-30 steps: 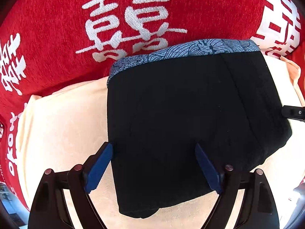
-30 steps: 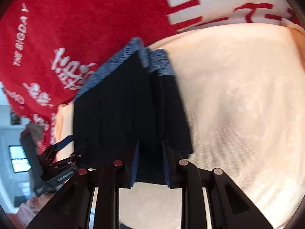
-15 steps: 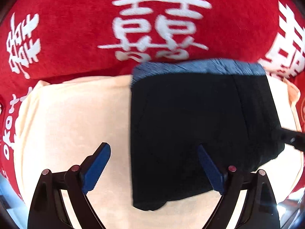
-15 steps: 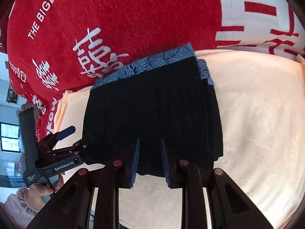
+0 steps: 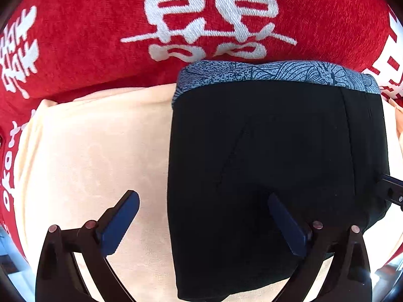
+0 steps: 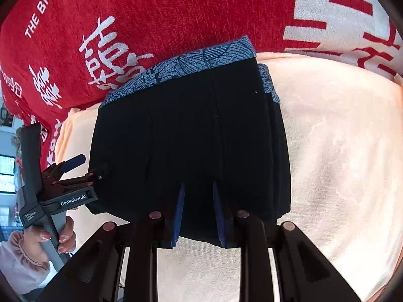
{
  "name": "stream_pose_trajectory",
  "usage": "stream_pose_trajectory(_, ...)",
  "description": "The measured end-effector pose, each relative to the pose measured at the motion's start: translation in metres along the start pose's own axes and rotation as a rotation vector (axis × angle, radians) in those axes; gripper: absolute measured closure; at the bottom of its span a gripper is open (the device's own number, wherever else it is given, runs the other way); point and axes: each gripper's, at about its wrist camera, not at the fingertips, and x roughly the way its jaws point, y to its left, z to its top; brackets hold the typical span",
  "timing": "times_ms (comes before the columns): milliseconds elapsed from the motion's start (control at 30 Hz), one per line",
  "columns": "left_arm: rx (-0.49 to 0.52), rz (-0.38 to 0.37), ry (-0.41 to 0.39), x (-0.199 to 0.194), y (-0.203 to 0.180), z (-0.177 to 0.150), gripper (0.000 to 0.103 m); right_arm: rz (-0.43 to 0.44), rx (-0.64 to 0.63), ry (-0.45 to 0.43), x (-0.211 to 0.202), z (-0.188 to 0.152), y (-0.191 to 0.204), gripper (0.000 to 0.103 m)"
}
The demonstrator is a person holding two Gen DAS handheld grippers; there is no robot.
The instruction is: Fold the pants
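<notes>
So the whole surface is covered with a red woven cloth with big white characters (image 5: 206, 17), and on top of that lies a cream fleece blanket (image 5: 90, 151) where the work is going on. The black pants with a blue patterned waistband (image 5: 274, 156) lie folded into a compact rectangle on the blanket, waistband edge right up against the red cloth. Compared with a second ago, the left gripper (image 5: 201, 224) has slid sideways off the pants' left edge and come in closer: its left finger now sits over bare blanket, well clear of the fabric, while its right finger hovers over the black cloth. Its jaws have just been opening and now stand wide apart, with only that edge of the pants between them and no pad pressing on anything. The right gripper (image 6: 197, 214) has its jaws clamped on the near hem of the pants, same as before. Only the right wrist view shows the person's hand (image 6: 47, 241) around the left gripper's handle, plus a pink ruffled sleeve cuff (image 6: 17, 259); the left wrist view just catches a sliver of the right gripper at the pants' right edge.
</notes>
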Motion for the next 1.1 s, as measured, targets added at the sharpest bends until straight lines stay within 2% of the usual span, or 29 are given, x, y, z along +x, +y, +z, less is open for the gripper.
stream_pose_trajectory(67, -0.025, -0.013, -0.002, 0.005, 0.006, 0.006, 0.0, -0.008, -0.003, -0.005, 0.0, -0.001, 0.001, 0.078)
stream_pose_trajectory(133, -0.042, -0.029, -0.016, 0.008, 0.01, 0.008, 0.0, 0.006, 0.007, -0.008, -0.001, -0.001, 0.002, 0.073)
stream_pose_trajectory(267, -0.086, -0.061, -0.016, 0.015, 0.019, 0.003, 0.0, -0.008, -0.016, -0.01, 0.002, 0.001, 0.013, 0.059)
stream_pose_trajectory(300, -0.092, -0.065, -0.012, 0.017, 0.022, 0.003, 0.0, -0.006, -0.023, -0.011, 0.003, 0.002, 0.016, 0.052)
stream_pose_trajectory(400, -0.081, -0.052, -0.016, 0.022, 0.027, 0.005, 0.0, -0.011, -0.039, -0.01, 0.004, 0.002, 0.021, 0.043)
stream_pose_trajectory(533, -0.044, -0.027, -0.021, 0.02, 0.02, 0.005, 0.0, -0.017, -0.064, -0.001, 0.005, 0.002, 0.024, 0.042)
stream_pose_trajectory(733, -0.046, -0.025, -0.017, 0.024, 0.023, 0.008, 0.0, 0.007, -0.059, 0.005, 0.005, 0.004, 0.021, 0.042)
stream_pose_trajectory(867, -0.04, -0.011, -0.014, 0.013, 0.003, 0.009, 0.0, 0.008, -0.066, 0.0, 0.005, 0.003, 0.021, 0.042)
stream_pose_trajectory(1100, -0.023, 0.003, -0.017, 0.006, -0.004, 0.01, 0.0, 0.024, -0.056, -0.012, 0.002, -0.001, 0.018, 0.042)
